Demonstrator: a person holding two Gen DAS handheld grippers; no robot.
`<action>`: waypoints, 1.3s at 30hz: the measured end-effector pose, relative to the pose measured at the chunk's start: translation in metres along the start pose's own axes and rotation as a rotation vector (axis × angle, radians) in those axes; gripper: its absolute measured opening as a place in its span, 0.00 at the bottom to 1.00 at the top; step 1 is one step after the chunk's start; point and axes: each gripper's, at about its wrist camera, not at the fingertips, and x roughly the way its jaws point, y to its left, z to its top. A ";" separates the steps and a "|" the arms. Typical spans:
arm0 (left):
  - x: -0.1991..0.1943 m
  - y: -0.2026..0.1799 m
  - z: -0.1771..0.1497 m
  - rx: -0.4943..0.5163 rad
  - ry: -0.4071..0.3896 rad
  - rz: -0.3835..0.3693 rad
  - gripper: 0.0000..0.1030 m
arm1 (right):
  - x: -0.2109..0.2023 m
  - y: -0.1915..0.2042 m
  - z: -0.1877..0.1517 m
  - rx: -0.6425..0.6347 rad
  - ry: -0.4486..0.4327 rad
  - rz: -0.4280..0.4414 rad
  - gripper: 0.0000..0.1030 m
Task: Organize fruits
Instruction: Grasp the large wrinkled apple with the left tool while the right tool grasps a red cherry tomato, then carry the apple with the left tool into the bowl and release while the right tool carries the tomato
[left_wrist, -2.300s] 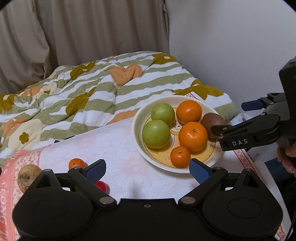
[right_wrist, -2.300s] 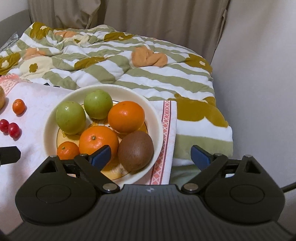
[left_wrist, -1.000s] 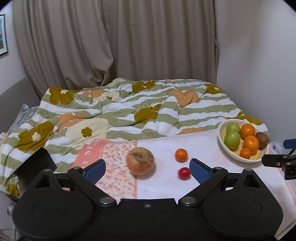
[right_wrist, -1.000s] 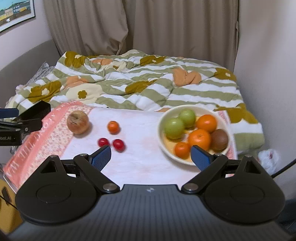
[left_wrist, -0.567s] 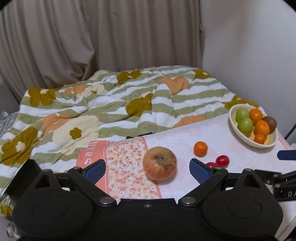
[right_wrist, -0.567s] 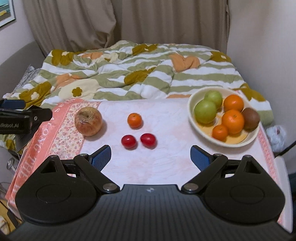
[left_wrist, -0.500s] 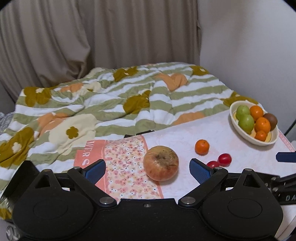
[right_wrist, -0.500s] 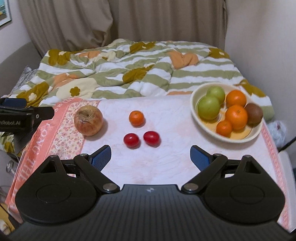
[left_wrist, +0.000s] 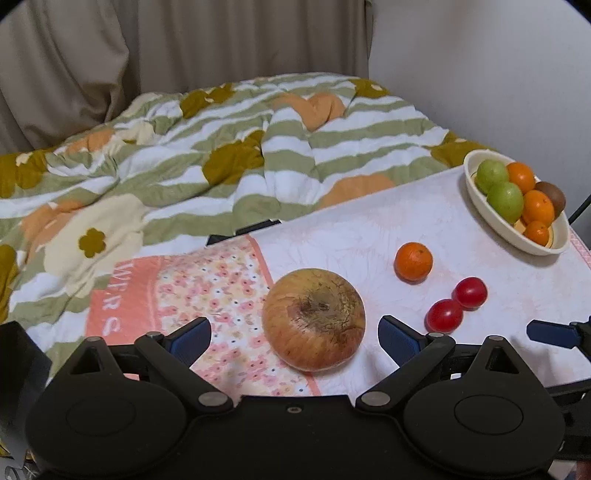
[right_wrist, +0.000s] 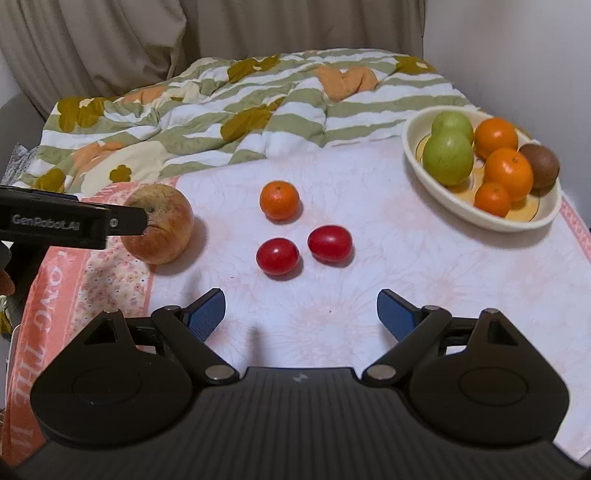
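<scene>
A big blemished apple (left_wrist: 314, 319) lies on the cloth just ahead of my left gripper (left_wrist: 294, 338), which is open and empty with a finger on either side of it. It also shows in the right wrist view (right_wrist: 159, 224). A small orange (right_wrist: 279, 200) and two red tomatoes (right_wrist: 277, 256) (right_wrist: 330, 244) lie ahead of my right gripper (right_wrist: 301, 317), which is open and empty. A cream bowl (right_wrist: 517, 220) at the right holds two green apples, several oranges and a kiwi.
The fruits lie on a white and pink cloth (right_wrist: 406, 273) over a table. A striped green quilt (left_wrist: 221, 147) on a bed lies behind it. Curtains and a white wall stand at the back. The left gripper's finger (right_wrist: 74, 221) reaches in front of the apple.
Both grippers have pulled back from the bowl and swung left, then moved in close. The left gripper has come up to the apple, the right one towards the tomatoes.
</scene>
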 end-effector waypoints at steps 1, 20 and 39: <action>0.005 -0.001 0.000 0.001 0.007 0.000 0.96 | 0.004 0.001 -0.001 -0.002 0.000 -0.003 1.00; 0.044 -0.006 0.001 -0.010 0.052 -0.045 0.75 | 0.041 0.014 0.005 -0.073 -0.008 0.026 0.68; 0.027 0.007 -0.019 -0.049 0.066 -0.026 0.75 | 0.051 0.027 0.013 -0.117 -0.029 -0.007 0.46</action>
